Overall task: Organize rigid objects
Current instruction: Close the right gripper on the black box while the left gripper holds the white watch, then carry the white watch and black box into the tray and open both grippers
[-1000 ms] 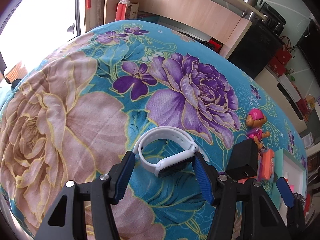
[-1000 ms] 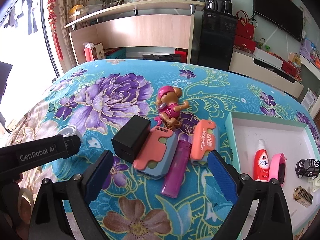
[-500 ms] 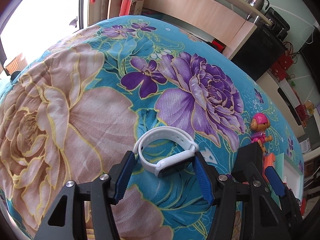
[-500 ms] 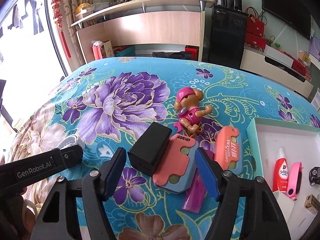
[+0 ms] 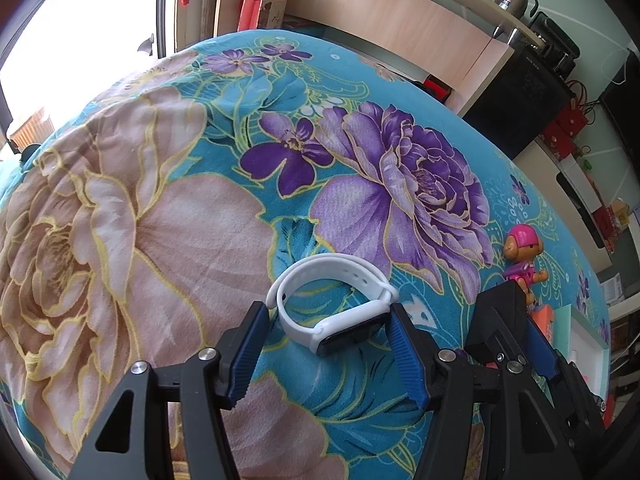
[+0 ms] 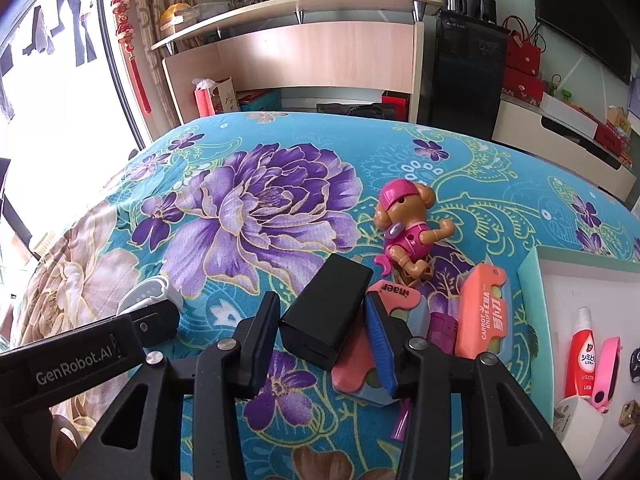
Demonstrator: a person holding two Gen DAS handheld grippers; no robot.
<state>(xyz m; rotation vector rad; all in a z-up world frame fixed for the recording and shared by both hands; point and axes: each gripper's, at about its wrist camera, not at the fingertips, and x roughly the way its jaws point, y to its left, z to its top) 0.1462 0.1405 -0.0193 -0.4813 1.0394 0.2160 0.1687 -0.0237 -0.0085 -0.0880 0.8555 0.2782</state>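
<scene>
A white smartwatch (image 5: 340, 316) lies on the floral bedspread, and my left gripper (image 5: 326, 312) is shut on it, one blue pad at each end. My right gripper (image 6: 320, 298) has its jaws closing around a black box (image 6: 326, 312). The box fills most of the space between the pads, and a thin gap shows at the left pad. The box leans on a pink and blue toy knife (image 6: 360, 372). The left gripper's finger (image 6: 154, 322) and the watch (image 6: 150, 292) appear at the left of the right wrist view.
Right of the box lie a pink dog figure (image 6: 408, 224), a purple lighter (image 6: 440, 326) and a second orange toy knife (image 6: 484, 312). A white tray (image 6: 532, 272) at the right edge holds a red and white bottle (image 6: 582, 352), a pink band (image 6: 608, 368) and small items.
My right gripper has come forward over the black box and its jaws have narrowed from wide apart to close beside it. The left gripper and the watch have kept their place.
</scene>
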